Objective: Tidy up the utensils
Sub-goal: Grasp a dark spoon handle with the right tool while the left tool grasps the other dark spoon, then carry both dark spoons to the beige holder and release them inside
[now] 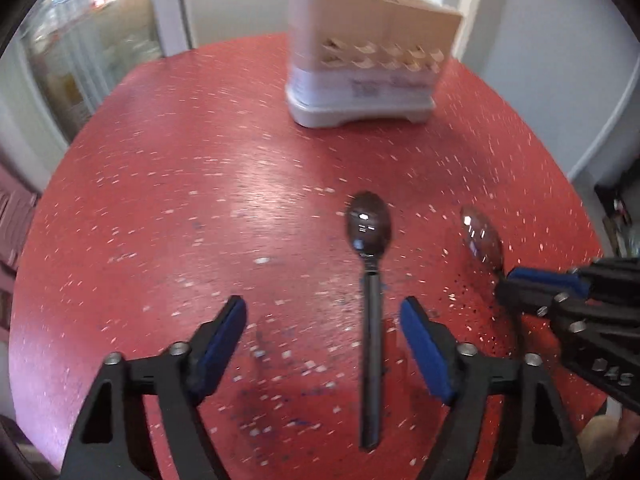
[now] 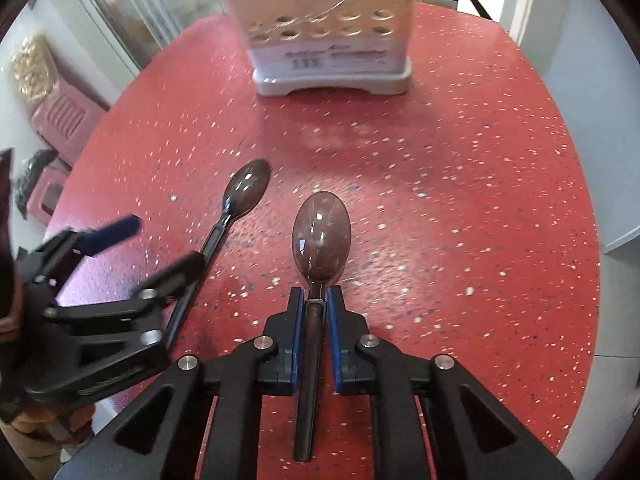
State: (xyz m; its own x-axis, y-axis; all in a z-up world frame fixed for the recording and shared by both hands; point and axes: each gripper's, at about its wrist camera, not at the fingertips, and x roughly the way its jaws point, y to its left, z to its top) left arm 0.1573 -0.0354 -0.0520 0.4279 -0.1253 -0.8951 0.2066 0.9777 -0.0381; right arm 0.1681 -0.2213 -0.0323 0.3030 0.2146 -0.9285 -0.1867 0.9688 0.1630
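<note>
Surface: a round red table [image 2: 460,184] flecked with pale specks, with pale walls and glass doors behind it.
Container: a white utensil caddy [image 2: 332,40] with rows of round holes stood at the table's far side; pale handles and dark utensils poked out of its top, cut off by the picture edge.
First spoon [image 2: 320,240]: dark, glossy, translucent plastic, pointing its bowl toward the caddy.
Right gripper [image 2: 316,304]: blue pads clenched on the first spoon's neck, just behind the bowl.
Second spoon [image 1: 370,280]: same dark plastic, lying flat on the table just beside the first.
Left gripper [image 1: 324,312]: jaws spread wide, released, straddling the second spoon's handle without touching it.
Hard to make out: the caddy's printed label was blurred; whether the first spoon touched the table could not be told.
</note>
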